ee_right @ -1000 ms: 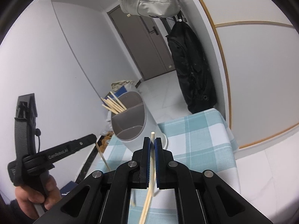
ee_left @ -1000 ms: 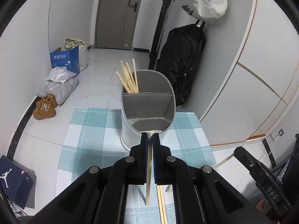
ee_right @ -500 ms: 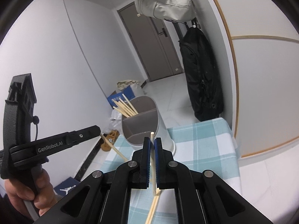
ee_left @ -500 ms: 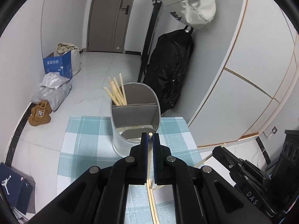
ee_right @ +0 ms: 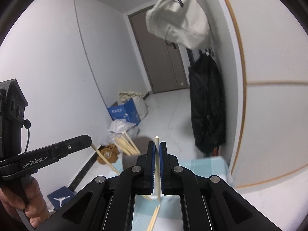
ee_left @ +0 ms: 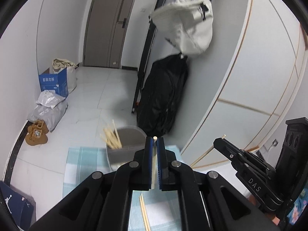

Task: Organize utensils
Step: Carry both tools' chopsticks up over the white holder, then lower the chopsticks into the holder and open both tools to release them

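Observation:
My left gripper (ee_left: 154, 141) is shut on a pale wooden chopstick (ee_left: 153, 165) that stands upright between its blue pads. My right gripper (ee_right: 157, 146) is shut on another chopstick (ee_right: 157, 173), whose tip pokes just above the fingertips. Both are held above the teal checked tablecloth (ee_left: 77, 163). Just beyond and below them stands a grey divided utensil holder (ee_left: 132, 134) with several chopsticks (ee_left: 111, 136) leaning in its back left compartment. Two loose chopsticks (ee_left: 144, 213) lie on the cloth under the grippers. Each gripper shows in the other's view, with a person's hand (ee_right: 28, 207) on the left one.
A white bag (ee_left: 184, 25) hangs over a black backpack (ee_left: 163, 96) on the right wall. On the floor at the left are a blue box (ee_left: 53, 82), grey parcels (ee_left: 48, 107) and brown shoes (ee_left: 36, 134). A door (ee_left: 109, 23) closes the corridor.
Both grippers have risen with their chopsticks still clamped. The holder and the cloth have dropped lower in both views, and the holder is now partly hidden behind the fingers.

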The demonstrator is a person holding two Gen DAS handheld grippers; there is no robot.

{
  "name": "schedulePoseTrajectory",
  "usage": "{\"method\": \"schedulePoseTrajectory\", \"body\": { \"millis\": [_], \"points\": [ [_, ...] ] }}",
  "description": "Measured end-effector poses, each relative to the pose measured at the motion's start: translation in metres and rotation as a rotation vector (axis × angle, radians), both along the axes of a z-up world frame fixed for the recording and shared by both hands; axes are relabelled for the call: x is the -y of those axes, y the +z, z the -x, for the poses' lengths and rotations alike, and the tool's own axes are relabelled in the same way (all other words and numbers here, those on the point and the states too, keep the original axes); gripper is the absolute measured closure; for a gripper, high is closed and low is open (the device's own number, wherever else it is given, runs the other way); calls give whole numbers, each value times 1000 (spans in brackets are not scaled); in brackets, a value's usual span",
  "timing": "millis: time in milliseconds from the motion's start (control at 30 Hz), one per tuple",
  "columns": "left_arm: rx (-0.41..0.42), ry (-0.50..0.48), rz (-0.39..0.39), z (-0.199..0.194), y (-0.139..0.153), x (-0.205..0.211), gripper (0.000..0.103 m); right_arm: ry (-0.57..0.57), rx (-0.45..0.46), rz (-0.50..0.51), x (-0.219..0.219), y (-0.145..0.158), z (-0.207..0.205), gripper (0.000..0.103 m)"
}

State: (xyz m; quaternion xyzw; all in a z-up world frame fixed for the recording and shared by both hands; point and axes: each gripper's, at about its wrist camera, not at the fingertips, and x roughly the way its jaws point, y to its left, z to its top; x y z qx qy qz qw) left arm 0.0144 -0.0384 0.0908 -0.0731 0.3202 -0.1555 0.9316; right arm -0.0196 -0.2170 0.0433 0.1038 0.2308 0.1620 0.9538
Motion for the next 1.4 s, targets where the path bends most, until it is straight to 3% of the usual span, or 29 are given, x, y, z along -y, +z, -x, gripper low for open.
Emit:
{"method": "schedulePoseTrajectory", "body": {
  "millis": [400,533,933,1400],
  "points": [
    [89,43,46,-40,58,-20,102,39,64,34,-19,79,-55,99],
    [85,66,60,-54,57,-31,102,59,75,45,-27,89,-75,99],
    [-4,132,100,-96,8,-63,102,159,-6,144,-73,58,-131,99],
    [-115,118,160,-117,-41,-71,102,266,-97,329,-107,14,-149,99]
  ]
}}
